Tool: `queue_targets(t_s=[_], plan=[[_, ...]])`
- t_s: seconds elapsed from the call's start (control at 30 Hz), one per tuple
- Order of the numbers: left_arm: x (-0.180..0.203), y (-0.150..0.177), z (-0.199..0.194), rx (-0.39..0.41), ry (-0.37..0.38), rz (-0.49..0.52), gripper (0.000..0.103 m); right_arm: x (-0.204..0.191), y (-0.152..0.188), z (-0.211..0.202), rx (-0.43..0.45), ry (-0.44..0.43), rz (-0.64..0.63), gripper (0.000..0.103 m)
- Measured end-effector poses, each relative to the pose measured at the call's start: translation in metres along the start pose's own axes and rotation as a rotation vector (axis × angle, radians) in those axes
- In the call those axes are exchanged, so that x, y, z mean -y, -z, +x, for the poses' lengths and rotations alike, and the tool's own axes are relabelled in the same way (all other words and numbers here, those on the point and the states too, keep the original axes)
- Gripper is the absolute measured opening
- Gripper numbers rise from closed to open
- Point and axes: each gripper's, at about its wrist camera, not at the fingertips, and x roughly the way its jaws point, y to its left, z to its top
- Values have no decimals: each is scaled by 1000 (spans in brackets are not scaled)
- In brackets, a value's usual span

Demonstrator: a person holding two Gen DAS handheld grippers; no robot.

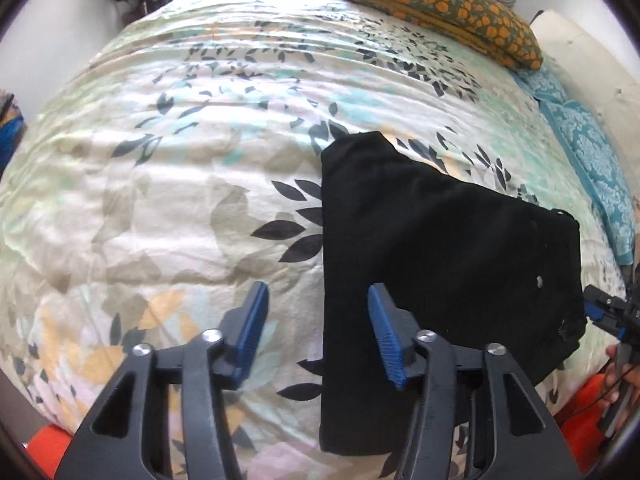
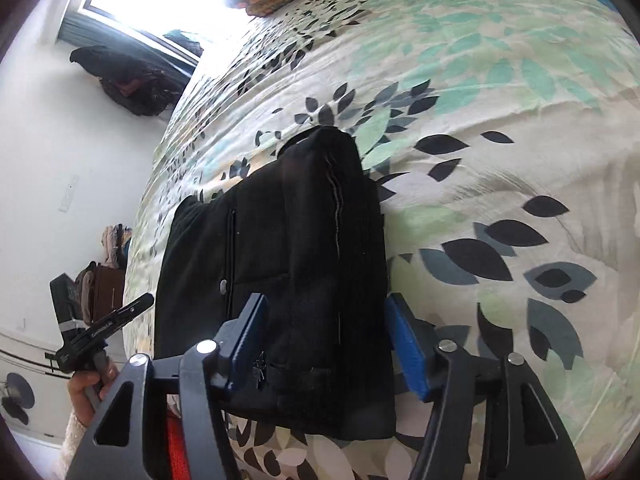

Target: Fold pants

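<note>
Black pants (image 1: 432, 256) lie folded in a stack on the floral bedspread (image 1: 160, 184). My left gripper (image 1: 318, 300) is open and empty above the stack's left edge, with its right finger (image 1: 386, 336) over the cloth. My right gripper (image 2: 324, 320) is open, its blue fingers straddling the waistband end of the pants (image 2: 288, 264); they do not pinch it. The right gripper also shows in the left wrist view (image 1: 600, 312) at the pants' right edge, and the left gripper shows in the right wrist view (image 2: 100, 328) at the far left.
An orange-flowered folded blanket (image 1: 436, 8) lies at the head of the bed. A teal patterned cloth (image 1: 592, 160) runs along the right edge. Dark clothes hang on the wall (image 2: 124, 80) by the window. A brown bag (image 2: 104, 288) stands on the floor.
</note>
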Motion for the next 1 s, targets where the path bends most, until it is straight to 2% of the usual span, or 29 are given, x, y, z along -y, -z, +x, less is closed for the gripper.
queue_targets(t_s=[0.03, 0.07, 0.17, 0.3, 0.37, 0.43, 0.53, 0.63, 0.7, 0.77, 1.0], plan=[[2, 6, -15, 34, -28, 32, 78, -1, 4, -15, 32, 40, -25, 92], [9, 11, -29, 59, -53, 70, 78, -4, 7, -30, 67, 100, -67, 103], [32, 25, -72, 118, -79, 171, 78, -27, 21, -75, 145, 276, -218, 103], [66, 46, -126, 220, -81, 186, 85, -63, 53, -127, 220, 379, -332, 103], [78, 64, -143, 264, -142, 168, 85, -81, 74, -144, 243, 397, -340, 103], [91, 82, -147, 261, -176, 156, 85, -92, 100, -152, 269, 416, -329, 103], [102, 101, -140, 160, -108, 136, 85, -100, 134, -141, 259, 421, -314, 103], [106, 112, -137, 135, -119, 108, 85, -104, 159, -123, 239, 426, -346, 103], [109, 113, -134, 132, -150, 130, 85, -107, 165, -116, 223, 439, -377, 103], [110, 116, -137, 135, -165, 140, 85, -111, 166, -116, 246, 453, -397, 103], [107, 117, -146, 160, -156, 141, 85, -132, 170, -121, 280, 460, -438, 103]])
